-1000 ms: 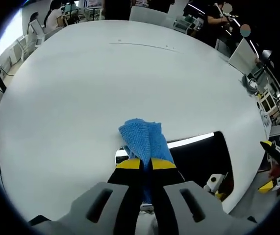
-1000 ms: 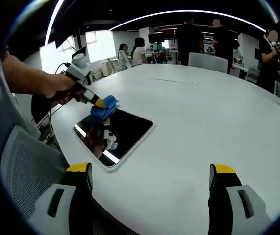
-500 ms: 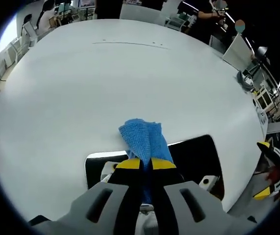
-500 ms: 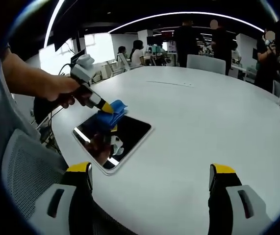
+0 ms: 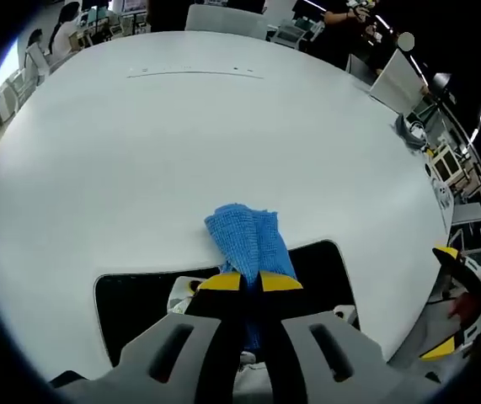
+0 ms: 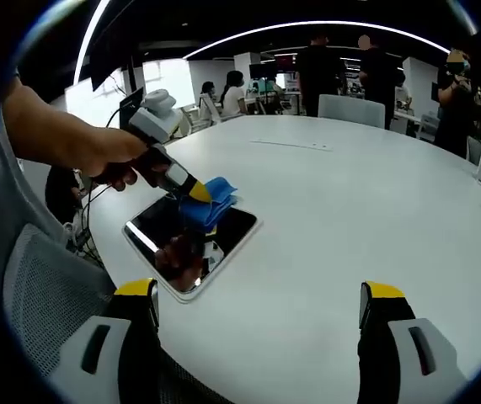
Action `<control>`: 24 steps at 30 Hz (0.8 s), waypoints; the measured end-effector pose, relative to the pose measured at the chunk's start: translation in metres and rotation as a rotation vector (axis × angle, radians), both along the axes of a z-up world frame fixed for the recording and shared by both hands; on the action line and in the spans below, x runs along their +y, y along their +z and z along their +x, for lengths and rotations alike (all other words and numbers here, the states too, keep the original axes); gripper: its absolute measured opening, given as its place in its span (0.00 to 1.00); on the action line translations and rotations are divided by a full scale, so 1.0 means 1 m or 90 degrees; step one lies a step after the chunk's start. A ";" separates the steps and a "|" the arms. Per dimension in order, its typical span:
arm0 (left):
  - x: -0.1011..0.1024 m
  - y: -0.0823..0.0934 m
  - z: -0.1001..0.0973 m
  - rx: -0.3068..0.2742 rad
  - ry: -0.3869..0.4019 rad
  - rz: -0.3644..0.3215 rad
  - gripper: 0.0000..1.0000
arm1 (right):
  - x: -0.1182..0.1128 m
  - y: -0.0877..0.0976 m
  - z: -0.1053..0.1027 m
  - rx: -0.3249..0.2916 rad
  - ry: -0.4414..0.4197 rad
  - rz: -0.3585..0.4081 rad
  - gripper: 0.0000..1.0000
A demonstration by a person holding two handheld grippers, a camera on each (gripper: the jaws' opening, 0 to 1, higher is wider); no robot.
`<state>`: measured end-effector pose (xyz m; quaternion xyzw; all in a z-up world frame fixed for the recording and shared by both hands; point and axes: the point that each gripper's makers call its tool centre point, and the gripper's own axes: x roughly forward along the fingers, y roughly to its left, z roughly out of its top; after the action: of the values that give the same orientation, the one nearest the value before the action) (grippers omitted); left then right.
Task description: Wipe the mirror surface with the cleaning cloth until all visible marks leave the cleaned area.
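My left gripper (image 5: pixel 250 282) had its yellow-tipped fingers (image 5: pixel 220 283) clamped together on the crumpled blue woven cleaning cloth (image 5: pixel 246 237), which I pressed over the far edge of the dark rectangular mirror (image 5: pixel 135 295) lying flat on the white round tabletop (image 5: pixel 181 143). In the right gripper view my hand (image 6: pixel 109 160) held that gripper (image 6: pixel 191 188) over the mirror (image 6: pixel 181 244), while my right gripper (image 6: pixel 257 295) hung well apart from it, fingers (image 6: pixel 382 293) spread wide around nothing.

Mirror (image 5: pixel 130 290) near edge – behind cloth (image 5: pixel 247 240) & left gripper (image 5: pixel 250 283) fingers
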<state>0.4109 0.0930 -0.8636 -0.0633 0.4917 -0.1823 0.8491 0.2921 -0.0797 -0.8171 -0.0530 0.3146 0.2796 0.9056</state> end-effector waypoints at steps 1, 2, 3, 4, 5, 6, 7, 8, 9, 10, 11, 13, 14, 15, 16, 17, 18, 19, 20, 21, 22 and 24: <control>-0.002 0.000 0.000 -0.001 -0.002 0.000 0.03 | -0.001 0.000 0.000 -0.002 -0.001 -0.002 0.98; -0.006 0.000 -0.001 -0.004 -0.009 0.002 0.03 | -0.002 0.000 0.001 -0.005 -0.001 -0.007 0.98; -0.008 0.000 -0.001 -0.006 -0.012 0.003 0.03 | -0.002 0.000 0.001 -0.004 -0.002 -0.006 0.98; -0.012 0.000 -0.002 -0.006 -0.015 0.002 0.03 | -0.002 0.000 0.001 -0.003 -0.002 -0.003 0.98; -0.014 0.000 -0.001 -0.005 -0.016 0.001 0.03 | -0.002 -0.001 0.000 -0.001 -0.002 -0.003 0.98; -0.016 0.000 0.000 -0.006 -0.020 0.002 0.03 | -0.002 -0.002 0.000 -0.001 0.001 -0.007 0.98; -0.018 0.000 0.000 -0.006 -0.020 0.002 0.03 | -0.001 -0.002 0.000 -0.002 0.003 -0.009 0.98; -0.019 0.000 0.000 -0.005 -0.021 0.002 0.03 | 0.000 -0.002 0.000 -0.002 0.005 -0.008 0.98; -0.022 0.000 0.001 -0.002 -0.022 0.000 0.03 | 0.001 -0.002 0.000 -0.001 0.006 -0.008 0.98; -0.024 0.000 0.002 -0.001 -0.024 -0.002 0.03 | 0.000 -0.002 0.000 -0.001 0.005 -0.010 0.98; -0.027 0.000 0.002 0.001 -0.025 -0.004 0.03 | 0.000 -0.001 0.000 -0.003 0.004 -0.010 0.98; -0.034 0.000 0.002 0.006 -0.028 -0.010 0.03 | -0.002 -0.001 0.001 -0.002 0.001 -0.010 0.98; -0.036 0.000 0.002 0.006 -0.029 -0.011 0.03 | -0.002 -0.002 0.001 -0.002 0.000 -0.011 0.98; -0.040 0.000 0.001 0.004 -0.036 -0.009 0.03 | -0.003 -0.002 0.001 -0.001 0.000 -0.012 0.98; -0.042 0.000 0.002 0.003 -0.040 -0.008 0.03 | -0.003 -0.002 0.000 -0.001 0.000 -0.012 0.98; -0.046 0.000 0.002 0.003 -0.045 -0.007 0.03 | -0.003 -0.002 0.000 0.000 0.000 -0.012 0.98; -0.048 0.000 0.003 0.003 -0.047 -0.007 0.03 | -0.003 -0.003 0.000 0.001 0.000 -0.013 0.98; -0.051 0.000 0.004 0.005 -0.052 -0.005 0.03 | -0.003 -0.003 0.001 0.001 -0.001 -0.013 0.98; -0.053 0.000 0.005 0.006 -0.053 -0.005 0.03 | -0.003 -0.003 0.001 0.003 -0.003 -0.012 0.98; -0.055 0.000 0.005 0.010 -0.054 -0.008 0.03 | -0.004 -0.003 0.001 0.003 -0.006 -0.012 0.98; -0.057 0.000 0.006 0.013 -0.053 -0.011 0.03 | -0.005 -0.003 0.001 0.002 -0.007 -0.012 0.98; -0.061 -0.001 0.006 0.018 -0.052 -0.016 0.03 | -0.006 -0.001 0.002 0.001 -0.013 -0.009 0.98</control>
<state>0.4167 0.0317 -0.8643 -0.0568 0.5034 -0.2221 0.8331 0.2941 -0.0859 -0.8185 -0.0563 0.3181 0.2683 0.9075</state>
